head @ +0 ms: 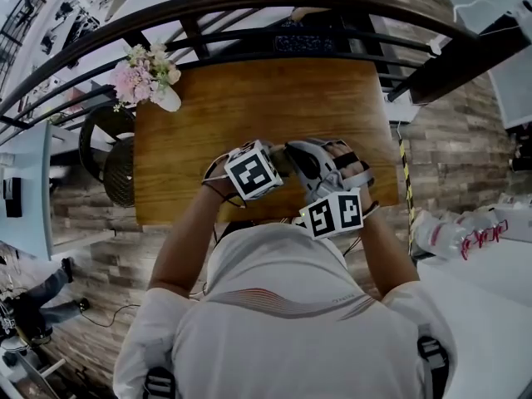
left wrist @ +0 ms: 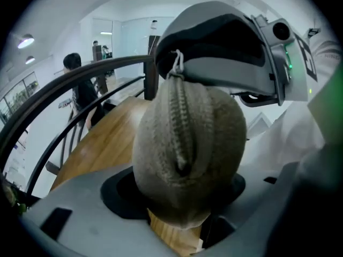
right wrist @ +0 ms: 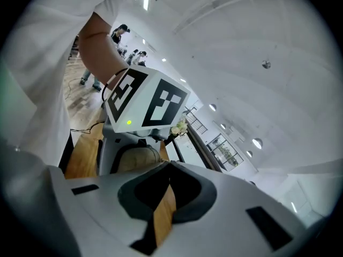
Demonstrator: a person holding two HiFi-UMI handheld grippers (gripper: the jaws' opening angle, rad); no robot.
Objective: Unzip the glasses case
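In the left gripper view a grey-brown fabric glasses case (left wrist: pixel 187 143) stands on end between the jaws of my left gripper (left wrist: pixel 179 191), which grip its lower part. A zipper (left wrist: pixel 179 116) runs up its middle to a small white pull (left wrist: pixel 176 63). My right gripper (left wrist: pixel 171 55) comes in from the upper right and its shut tips pinch that pull. In the right gripper view the right gripper (right wrist: pixel 169 167) has its jaws together, with the case (right wrist: pixel 136 158) just beyond. In the head view both grippers, left (head: pixel 270 166) and right (head: pixel 293 152), meet over the table's near edge.
The wooden table (head: pixel 249 106) holds a vase of pink flowers (head: pixel 148 77) at its far left corner. A dark curved railing (head: pixel 249 7) runs behind it. A black chair (head: pixel 108 152) stands to the left and a white surface (head: pixel 482 306) to the right.
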